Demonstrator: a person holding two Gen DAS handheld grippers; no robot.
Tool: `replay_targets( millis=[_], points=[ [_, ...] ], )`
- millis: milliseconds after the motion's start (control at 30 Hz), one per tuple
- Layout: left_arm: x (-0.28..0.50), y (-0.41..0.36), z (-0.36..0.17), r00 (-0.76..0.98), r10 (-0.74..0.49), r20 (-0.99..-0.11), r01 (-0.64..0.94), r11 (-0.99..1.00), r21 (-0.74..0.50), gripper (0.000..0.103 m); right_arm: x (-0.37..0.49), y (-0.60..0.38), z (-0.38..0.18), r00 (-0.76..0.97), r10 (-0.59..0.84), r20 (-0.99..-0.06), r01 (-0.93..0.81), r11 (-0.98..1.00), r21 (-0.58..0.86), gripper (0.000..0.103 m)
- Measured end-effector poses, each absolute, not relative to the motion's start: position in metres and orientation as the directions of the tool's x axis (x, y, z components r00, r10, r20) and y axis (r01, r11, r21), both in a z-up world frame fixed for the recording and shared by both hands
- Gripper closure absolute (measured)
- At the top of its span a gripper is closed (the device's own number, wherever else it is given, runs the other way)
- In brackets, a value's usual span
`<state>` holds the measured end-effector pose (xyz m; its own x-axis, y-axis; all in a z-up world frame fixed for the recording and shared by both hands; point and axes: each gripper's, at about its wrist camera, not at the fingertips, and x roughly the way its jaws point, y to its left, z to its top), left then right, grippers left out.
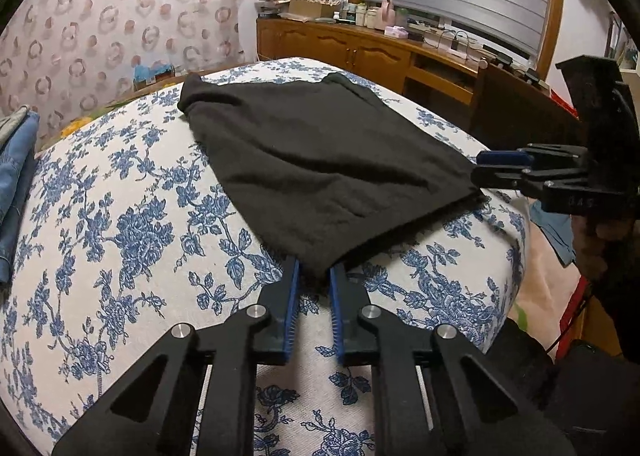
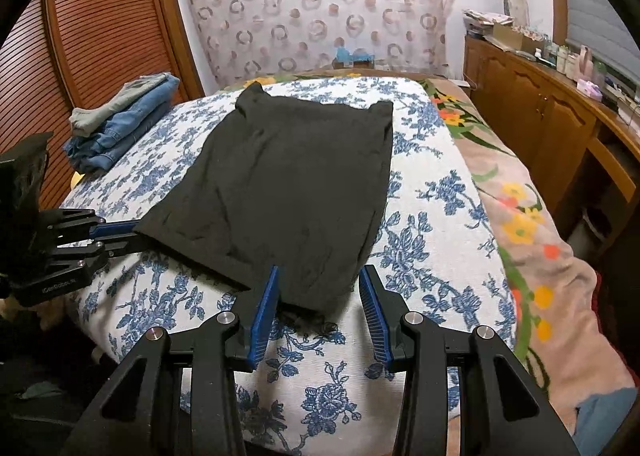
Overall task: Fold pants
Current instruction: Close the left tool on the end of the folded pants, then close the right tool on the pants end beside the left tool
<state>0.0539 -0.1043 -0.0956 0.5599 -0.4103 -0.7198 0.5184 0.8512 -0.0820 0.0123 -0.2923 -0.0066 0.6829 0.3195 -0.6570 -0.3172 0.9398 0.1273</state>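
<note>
Black pants (image 1: 320,159) lie folded flat on a blue-flowered white bed cover (image 1: 120,215); they also show in the right wrist view (image 2: 288,183). My left gripper (image 1: 314,268) has its blue-padded jaws narrowly apart around the near corner of the pants; whether they pinch the cloth is unclear. It appears at the left of the right wrist view (image 2: 136,232), at the pants' left corner. My right gripper (image 2: 318,276) is open, its jaws on either side of the other near corner. It appears at the right of the left wrist view (image 1: 480,167).
A stack of folded jeans (image 2: 120,119) lies at the bed's far left. A flowered blanket (image 2: 532,236) hangs along the bed's right side. A wooden cabinet (image 2: 552,111) with clutter on top runs along the right wall. A patterned curtain (image 2: 320,3) hangs behind the bed.
</note>
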Motion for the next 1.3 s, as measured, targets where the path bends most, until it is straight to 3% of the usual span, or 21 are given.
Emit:
replay_targets(
  millis=[233,333,433,500,600,1067,1300],
  points=[
    [0.055,-0.106,-0.097,0.558,-0.406,-0.724,0.505,0.858,-0.093,0.086,0.019,-0.287,-0.018,0.672,0.305,-0.675,-0.29,0.947,0.14,0.059],
    [0.057,-0.109,-0.096,0.568,-0.386,-0.727,0.495,0.866,-0.072,0.077,0.018,-0.287,-0.018,0.675,0.307,-0.672,-0.289,0.947,0.142,0.059],
    [0.062,-0.11,-0.095,0.571,-0.383,-0.726,0.492,0.868,-0.07,0.074,0.016,-0.287,-0.018,0.675,0.309,-0.669,-0.291,0.946,0.144,0.059],
    [0.063,-0.109,-0.095,0.577,-0.391,-0.717,0.49,0.868,-0.079,0.074,0.016,-0.288,-0.018,0.676,0.311,-0.668,-0.291,0.945,0.146,0.059],
    [0.06,-0.107,-0.093,0.582,-0.422,-0.696,0.503,0.859,-0.1,0.087,0.014,-0.29,-0.016,0.682,0.313,-0.661,-0.289,0.946,0.15,0.059],
    [0.061,-0.106,-0.097,0.569,-0.421,-0.707,0.491,0.863,-0.119,0.087,0.017,-0.284,-0.019,0.674,0.317,-0.667,-0.298,0.943,0.147,0.059],
    [0.061,-0.106,-0.096,0.572,-0.427,-0.7,0.498,0.859,-0.117,0.09,0.019,-0.281,-0.019,0.659,0.36,-0.66,-0.341,0.926,0.163,0.085]
  ],
)
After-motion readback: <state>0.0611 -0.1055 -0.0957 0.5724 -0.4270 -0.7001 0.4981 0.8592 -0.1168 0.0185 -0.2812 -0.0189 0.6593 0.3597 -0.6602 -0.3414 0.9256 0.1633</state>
